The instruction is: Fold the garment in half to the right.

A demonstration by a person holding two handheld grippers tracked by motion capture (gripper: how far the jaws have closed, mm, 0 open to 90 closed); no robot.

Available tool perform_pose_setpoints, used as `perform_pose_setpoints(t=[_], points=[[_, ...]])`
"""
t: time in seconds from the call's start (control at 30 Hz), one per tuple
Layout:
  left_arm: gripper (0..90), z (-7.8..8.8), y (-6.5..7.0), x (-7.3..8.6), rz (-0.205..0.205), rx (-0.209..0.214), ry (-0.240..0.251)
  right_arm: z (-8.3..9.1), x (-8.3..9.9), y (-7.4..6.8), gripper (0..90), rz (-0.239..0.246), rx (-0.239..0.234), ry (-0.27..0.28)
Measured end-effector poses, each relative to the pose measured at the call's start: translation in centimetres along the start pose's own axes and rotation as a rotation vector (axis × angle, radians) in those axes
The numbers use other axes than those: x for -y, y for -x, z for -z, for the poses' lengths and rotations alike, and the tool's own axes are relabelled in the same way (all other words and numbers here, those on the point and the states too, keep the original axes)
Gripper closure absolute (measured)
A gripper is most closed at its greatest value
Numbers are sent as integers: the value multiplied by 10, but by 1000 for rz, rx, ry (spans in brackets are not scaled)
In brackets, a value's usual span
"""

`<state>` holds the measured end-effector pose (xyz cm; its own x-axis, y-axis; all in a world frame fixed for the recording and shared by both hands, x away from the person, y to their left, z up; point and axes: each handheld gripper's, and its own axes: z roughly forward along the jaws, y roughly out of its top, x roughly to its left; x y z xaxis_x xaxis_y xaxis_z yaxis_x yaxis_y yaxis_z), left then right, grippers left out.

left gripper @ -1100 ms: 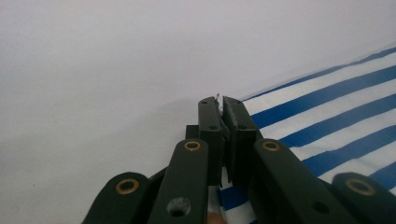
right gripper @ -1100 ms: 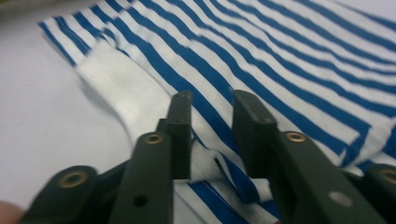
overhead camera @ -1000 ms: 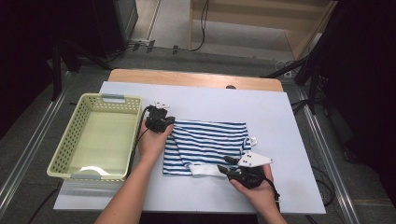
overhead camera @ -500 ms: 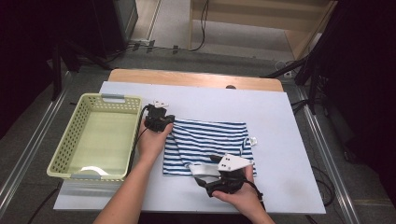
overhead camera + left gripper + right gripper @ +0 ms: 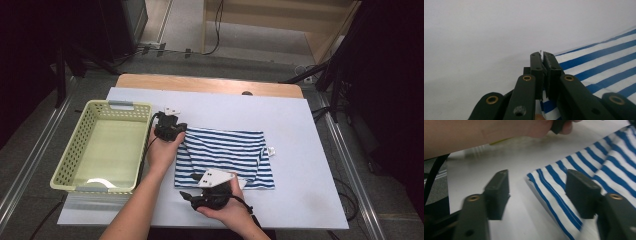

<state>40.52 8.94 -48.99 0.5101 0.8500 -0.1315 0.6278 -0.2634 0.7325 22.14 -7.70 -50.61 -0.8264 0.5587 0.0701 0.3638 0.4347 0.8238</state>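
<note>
- The table [image 5: 300, 125] is topped with a plain pale sheet; a strip of bare wood shows along its far edge.
- Around it the room is dark, with a grey floor, black cables trailing across it, metal rails down both sides and a light wooden frame at the back.
- One striped cloth [image 5: 225, 155], blue and white, lies folded flat near the middle of the table, with a small white tag sticking out at its right edge.
- One yellow-green basket [image 5: 67, 160] with perforated walls sits at the left of the table, just beside the person's left forearm and apart from the cloth.
- Two hand-held grippers are in use, one in each hand.
- The left hand-held gripper [image 5: 169, 127] rests at the cloth's far left corner; in the left gripper view [image 5: 543, 56] its jaws are pressed together, with striped fabric showing between and below them, so it is clamped on the striped cloth.
- The right hand-held gripper [image 5: 192, 196] is at the near edge of the table by the cloth's near left corner. In the right gripper view [image 5: 537, 190] its jaws stand apart, having just been closing, with the corner of the cloth lying between them and neither pad pressing on it.
</note>
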Motion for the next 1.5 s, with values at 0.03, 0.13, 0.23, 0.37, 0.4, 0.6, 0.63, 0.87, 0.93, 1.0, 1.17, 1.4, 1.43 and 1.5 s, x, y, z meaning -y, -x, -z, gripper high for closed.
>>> perform_pose_setpoints(t=[0.03,0.13,0.23,0.37,0.4,0.6,0.63,0.87,0.93,1.0,1.17,1.4,1.43,1.5], points=[[876,0,0,0,0,0,0,0,0,0,387,0,0,0],[876,1,0,0,-2,1,2,-13,-3,-4,460,-4,20,-30],[876,1,0,0,-1,1,2,-22,-5,-4,510,-8,40,-65],[876,1,0,0,-2,1,2,-27,-8,-5,534,0,61,-90],[876,1,0,0,-2,1,2,-29,-8,-5,539,7,68,-93],[876,1,1,0,-4,1,2,-36,-11,-7,551,32,95,-131],[876,1,1,0,-4,0,3,-38,-13,-9,572,50,102,-136],[876,1,2,-1,-5,-8,1,-39,-13,-9,822,66,99,-132],[876,1,2,-1,-3,-11,2,-38,-13,-6,849,49,86,-130],[876,2,3,-1,-4,-7,4,-35,-12,-5,856,35,75,-119],[876,4,3,-2,-3,1,11,-20,-9,-5,858,28,77,-48],[876,9,6,-4,-9,8,34,12,-9,-1,858,19,91,40],[876,10,7,-5,-3,12,45,16,-8,0,858,18,92,52],[876,11,7,-6,-6,12,46,20,-9,0,858,18,97,59]])
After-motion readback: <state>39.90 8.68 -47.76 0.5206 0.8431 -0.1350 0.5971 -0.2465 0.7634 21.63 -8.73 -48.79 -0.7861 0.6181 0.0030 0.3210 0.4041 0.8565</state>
